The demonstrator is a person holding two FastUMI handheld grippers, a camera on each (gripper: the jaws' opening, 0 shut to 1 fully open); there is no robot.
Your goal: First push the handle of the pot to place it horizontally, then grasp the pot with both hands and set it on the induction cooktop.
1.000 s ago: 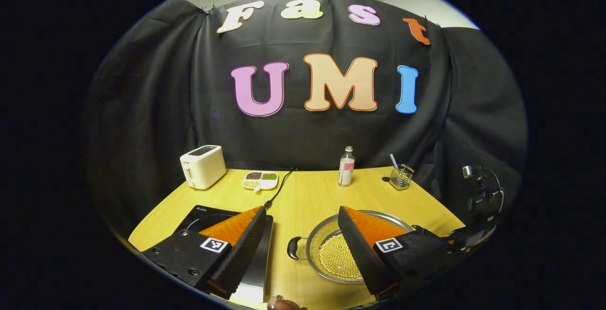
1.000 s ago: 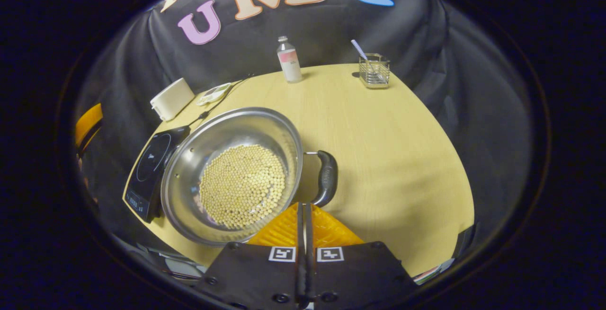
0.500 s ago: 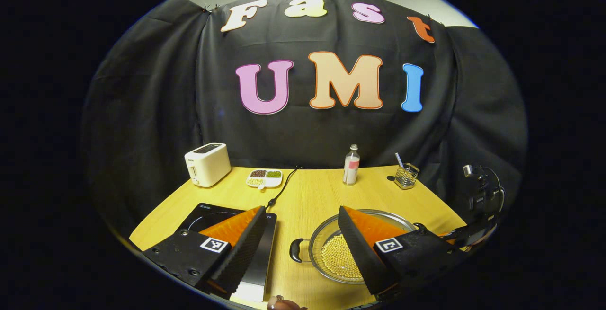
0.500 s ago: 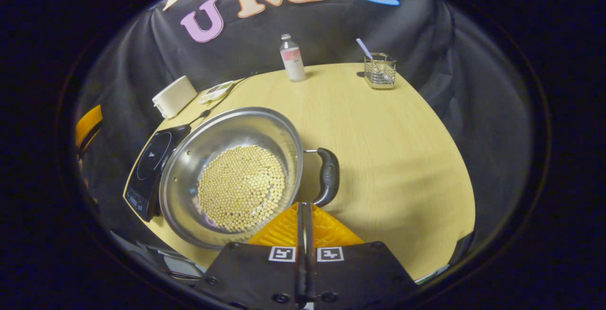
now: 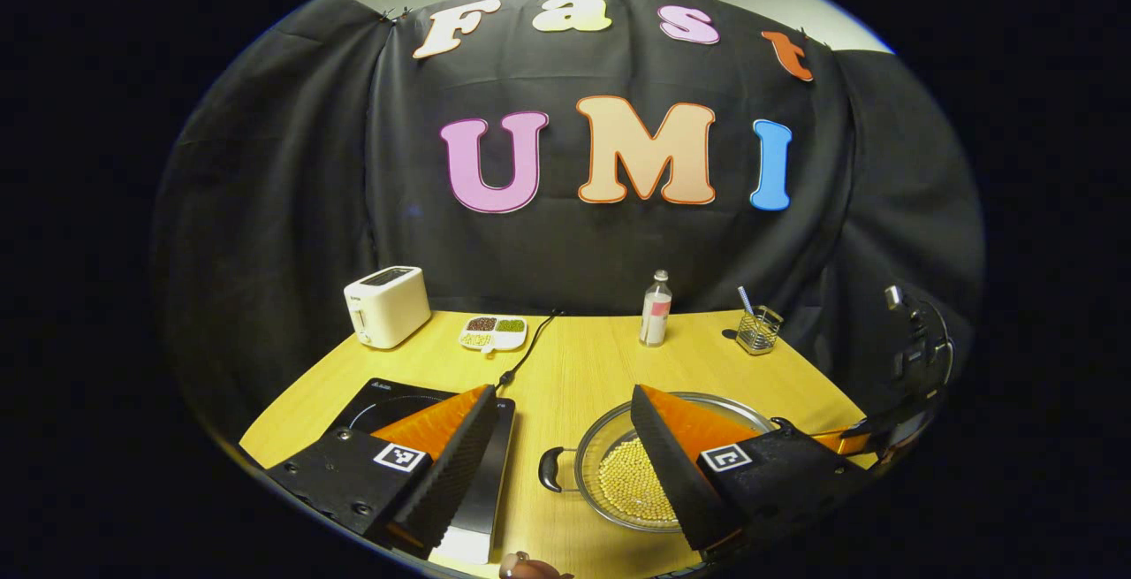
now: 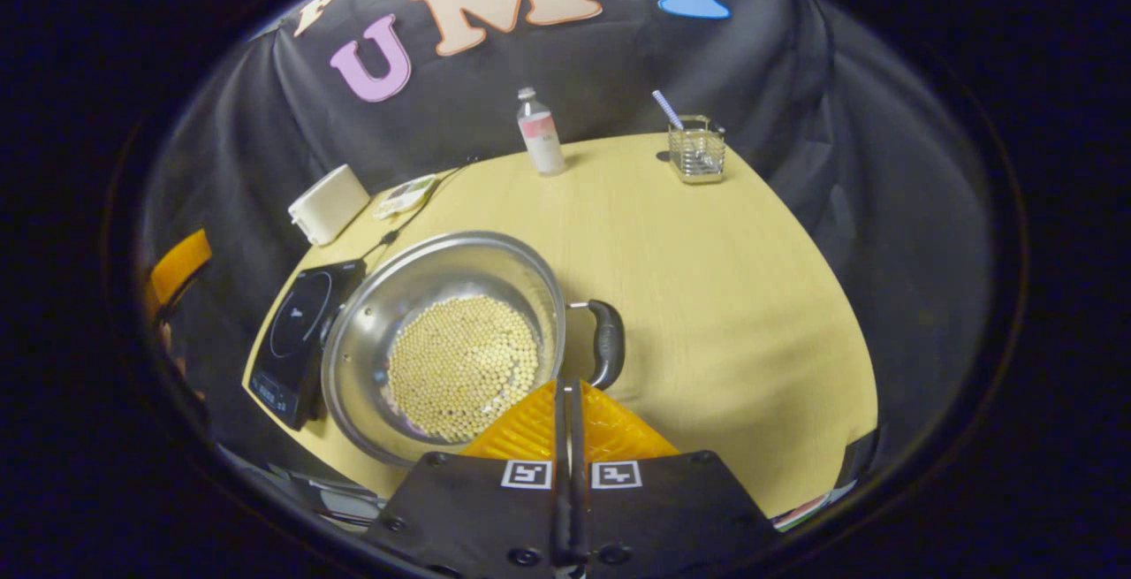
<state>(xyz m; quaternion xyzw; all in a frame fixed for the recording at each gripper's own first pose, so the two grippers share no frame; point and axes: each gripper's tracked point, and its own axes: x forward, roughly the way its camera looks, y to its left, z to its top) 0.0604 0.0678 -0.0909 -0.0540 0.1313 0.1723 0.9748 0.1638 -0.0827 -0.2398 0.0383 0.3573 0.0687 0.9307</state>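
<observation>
- Left gripper view: the left gripper [image 5: 561, 460] hangs over the near edge of the bench [image 5: 583, 367], its 2 orange-and-black fingers spread wide with nothing between them.
- Each finger carries a small square black-and-white marker tag; it is a pattern, not readable writing.
- The pot [image 5: 632, 477], a steel pan with yellow beans in its bottom, sits on the bench toward the near right corner, partly hidden by the right-hand finger; 1 black loop handle points toward the cooktop.
- The induction cooktop [image 5: 389, 407] lies flat at the near left corner, well apart from the pot; a small mark at its far edge is too small to read, and its black cable [image 5: 526, 349] runs to the far edge.
- Along the far edge stand a white toaster [image 5: 386, 305], a divided dish of beans [image 5: 493, 332], a bottle [image 5: 655, 308] with a pink label I cannot read, and a wire holder [image 5: 760, 330].
- Right gripper view: the right gripper [image 6: 567, 393] has its fingers pressed together, pinching nothing, the tips just short of the pot's black handle [image 6: 606, 343]; I cannot tell whether they touch it.
- The pot [image 6: 446, 345] rests on the bench just beside the induction cooktop [image 6: 296, 340], not on it.
- The toaster [image 6: 328, 203], bottle [image 6: 539, 133] and wire holder [image 6: 696, 153] line the far edge.
</observation>
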